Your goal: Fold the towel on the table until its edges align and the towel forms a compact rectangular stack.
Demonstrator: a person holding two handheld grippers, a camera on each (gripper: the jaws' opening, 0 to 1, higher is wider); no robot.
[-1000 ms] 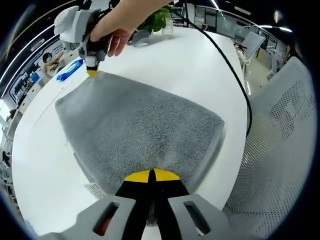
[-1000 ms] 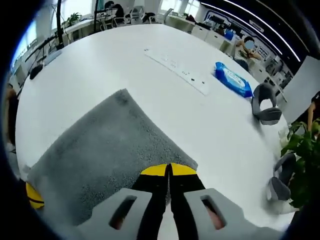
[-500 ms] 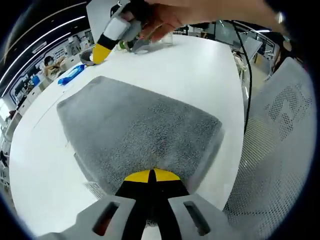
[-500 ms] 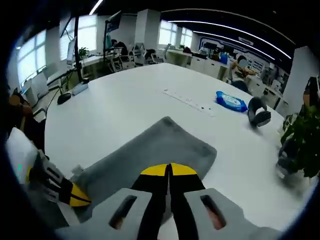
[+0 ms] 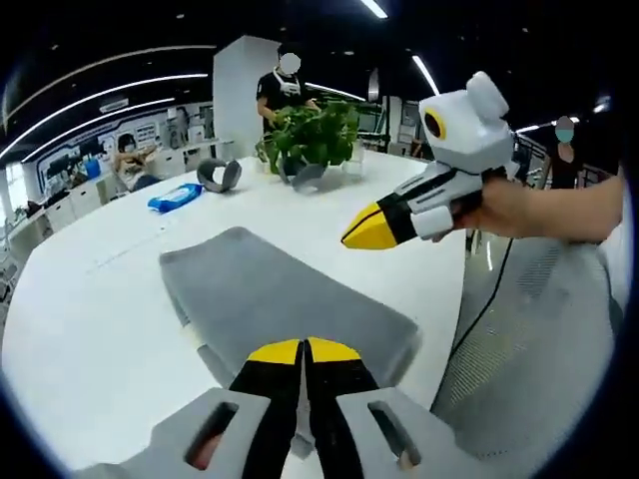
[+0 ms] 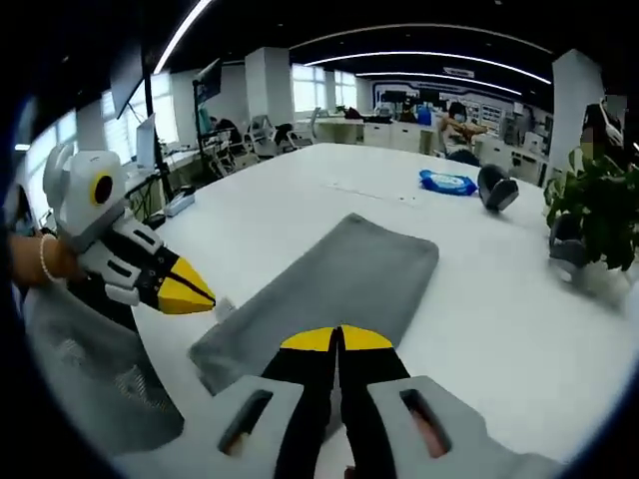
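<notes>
The folded towel (image 5: 285,304) lay flat on the table (image 5: 90,319), both grippers, left gripper (image 5: 304,348) and right gripper (image 6: 337,338), above it with jaws pressed together, empty.

You see a grey towel (image 5: 280,299) of rough, matt terry cloth on the smooth, faintly glossy white bench (image 5: 90,319). Beside the towel, each tool (image 5: 303,349) shows matt grey plastic with yellow tips.

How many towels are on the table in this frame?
1: a single grey folded towel lies on the white table, stretching away ahead of both grippers. Any layers tucked beneath it can't be judged.
</notes>
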